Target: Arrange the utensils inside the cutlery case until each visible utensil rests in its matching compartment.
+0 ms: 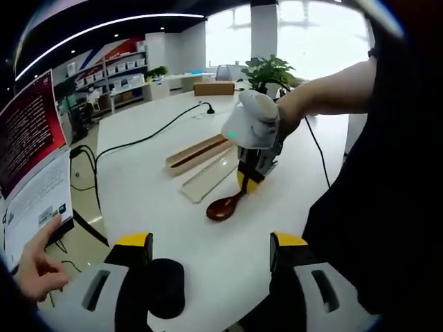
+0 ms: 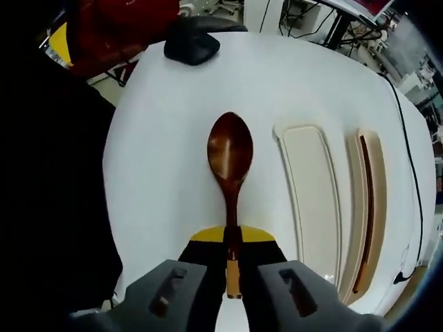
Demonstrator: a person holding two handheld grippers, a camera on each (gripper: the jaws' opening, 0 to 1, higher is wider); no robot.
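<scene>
Spoon — dark brown wood, bowl pointing away from your right gripper, handle running back between its yellow-tipped fingers. You have those fingers closed together on the handle, and the handle's pale end pokes out behind the tips. In the left gripper view your right gripper comes down onto the spoon from above, the bowl resting on the white table or just above it; contact there is not clear.

Cutlery case: in the right gripper view it lies to the right of the fingers, beyond its pale lid, which sits between spoon and case. A dark slender utensil lies lengthwise in the case. Spoon and lid are apart, with bare table between.

Your left gripper hovers over the near table edge with its fingers wide apart and nothing between them. A black round object sits just inside the left finger. A hand shows at the far left.
</scene>
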